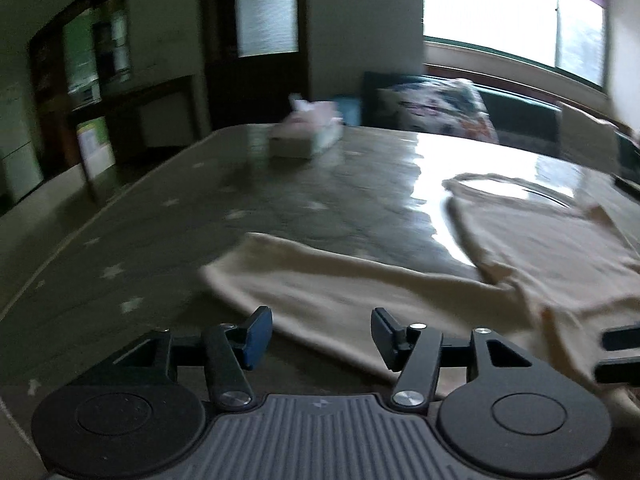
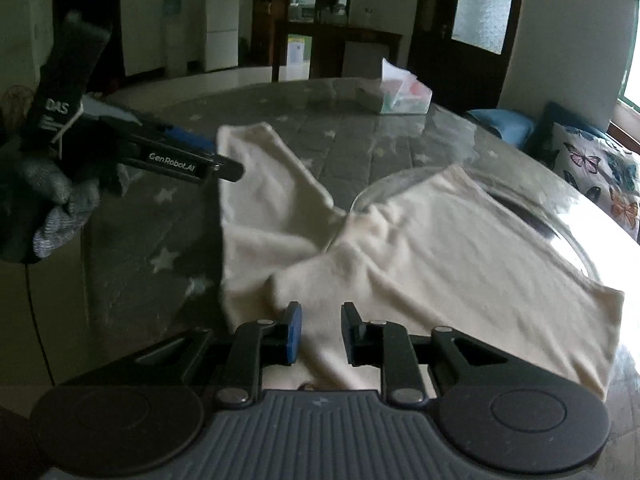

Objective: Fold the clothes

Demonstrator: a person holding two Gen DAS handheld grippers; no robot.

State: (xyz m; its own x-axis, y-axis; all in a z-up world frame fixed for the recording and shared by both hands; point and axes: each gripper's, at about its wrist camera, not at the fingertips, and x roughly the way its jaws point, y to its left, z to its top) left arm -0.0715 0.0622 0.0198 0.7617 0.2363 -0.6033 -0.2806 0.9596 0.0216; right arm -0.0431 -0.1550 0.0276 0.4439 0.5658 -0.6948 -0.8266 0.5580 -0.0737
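Looking along the left tongs first: fingers spread wide, nothing between them, hovering just above the near edge of a cream garment. Lying flat on the tabletop — one long sleeve stretched leftward, body off to the right, neckline toward the far side. Tissue box at the far edge, well apart from the cloth. Cushion on a bench beyond. Much blur throughout.

Switching to the right view: right tongs parted too, gripping nothing, poised over the bunched middle of the garment near its closest edge. Sleeve angled up and left, body spread to the right, partly over a round glass plate. Left tongs seen side-on in a gloved hand, tips at the sleeve's left edge — touching or not, cannot tell. Tissue box far back; butterfly cushion at right.
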